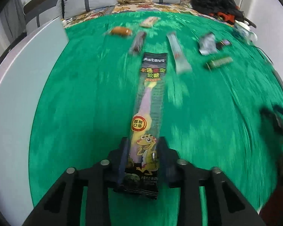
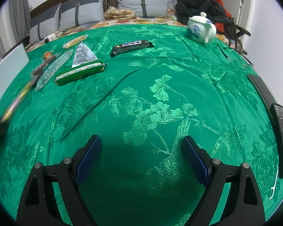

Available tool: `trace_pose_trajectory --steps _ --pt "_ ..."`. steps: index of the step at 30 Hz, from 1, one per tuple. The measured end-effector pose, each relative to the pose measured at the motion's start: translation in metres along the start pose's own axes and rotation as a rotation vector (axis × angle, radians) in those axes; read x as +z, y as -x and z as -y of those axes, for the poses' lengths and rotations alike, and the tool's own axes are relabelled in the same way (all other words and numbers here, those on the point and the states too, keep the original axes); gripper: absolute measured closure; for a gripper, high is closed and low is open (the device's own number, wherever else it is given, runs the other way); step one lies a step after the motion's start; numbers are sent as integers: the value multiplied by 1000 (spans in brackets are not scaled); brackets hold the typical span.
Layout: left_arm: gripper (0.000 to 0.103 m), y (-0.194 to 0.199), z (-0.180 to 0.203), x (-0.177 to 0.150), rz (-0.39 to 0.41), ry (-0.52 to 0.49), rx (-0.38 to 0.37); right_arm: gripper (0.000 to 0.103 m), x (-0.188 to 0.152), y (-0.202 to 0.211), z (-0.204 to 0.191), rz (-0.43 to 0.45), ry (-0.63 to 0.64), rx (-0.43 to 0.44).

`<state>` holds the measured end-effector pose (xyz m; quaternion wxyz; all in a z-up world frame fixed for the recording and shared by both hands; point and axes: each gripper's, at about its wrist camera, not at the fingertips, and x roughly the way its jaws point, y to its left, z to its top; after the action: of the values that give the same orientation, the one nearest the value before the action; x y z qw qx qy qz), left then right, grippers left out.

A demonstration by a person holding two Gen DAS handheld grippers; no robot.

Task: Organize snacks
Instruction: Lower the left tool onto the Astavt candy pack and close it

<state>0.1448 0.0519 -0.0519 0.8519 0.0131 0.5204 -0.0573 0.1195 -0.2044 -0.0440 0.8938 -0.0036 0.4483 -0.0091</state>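
The job looks to be in its middle stretch: several snacks already lie side by side in a rough row on the left part of the green brocade tablecloth (image 2: 160,98), and others are not yet in it.

Going left to right in the right wrist view, a white board (image 2: 7,75) stands at the table's left edge. Next come a small orange sweet (image 2: 47,54), a slim dark stick snack (image 2: 44,65), a clear wrapped stick (image 2: 52,68) and a green wrapped sausage (image 2: 81,72), all lying roughly parallel. A grey triangular pack (image 2: 83,53) rests just behind the sausage, and a pale wafer bar (image 2: 75,41) lies farther back. Well apart from that group, a dark chocolate bar (image 2: 132,47) sits alone near the middle, so I judge it still waits to be brought over. Beyond it stand a blue-and-white teapot (image 2: 201,28) and, along the right edge, two phones (image 2: 281,137), which are no part of the sorting.

The left gripper (image 1: 142,150) is clamped on the lower end of a long gecko gummy candy pack (image 1: 151,101), whose top reaches out toward the row; the blurred cloth around it suggests it is being carried. Placing it beside the others seems to be the step in hand.

The right gripper (image 2: 141,150) hovers over bare cloth with its jaws wide apart and nothing between them.
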Motion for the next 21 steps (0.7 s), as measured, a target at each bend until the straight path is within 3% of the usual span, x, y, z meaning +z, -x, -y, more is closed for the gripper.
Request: trace_pose_trajectory --steps 1,2,3,6,9,13,18,21 --pt "46 5 1 -8 0 0 -17 12 0 0 0 0 0 0" --pt "28 9 1 -13 6 -6 -30 12 0 0 0 0 0 0" --pt "18 12 4 -16 18 -19 -31 12 0 0 0 0 0 0" --pt "18 10 15 -6 59 -84 30 12 0 0 0 0 0 0" --pt "18 -6 19 16 61 -81 62 12 0 0 0 0 0 0" --pt "16 -27 6 33 47 6 74 12 0 0 0 0 0 1" --pt "16 -27 -31 30 78 166 110 12 0 0 0 0 1 0" --pt "16 -25 -45 25 96 187 132 12 0 0 0 0 1 0"
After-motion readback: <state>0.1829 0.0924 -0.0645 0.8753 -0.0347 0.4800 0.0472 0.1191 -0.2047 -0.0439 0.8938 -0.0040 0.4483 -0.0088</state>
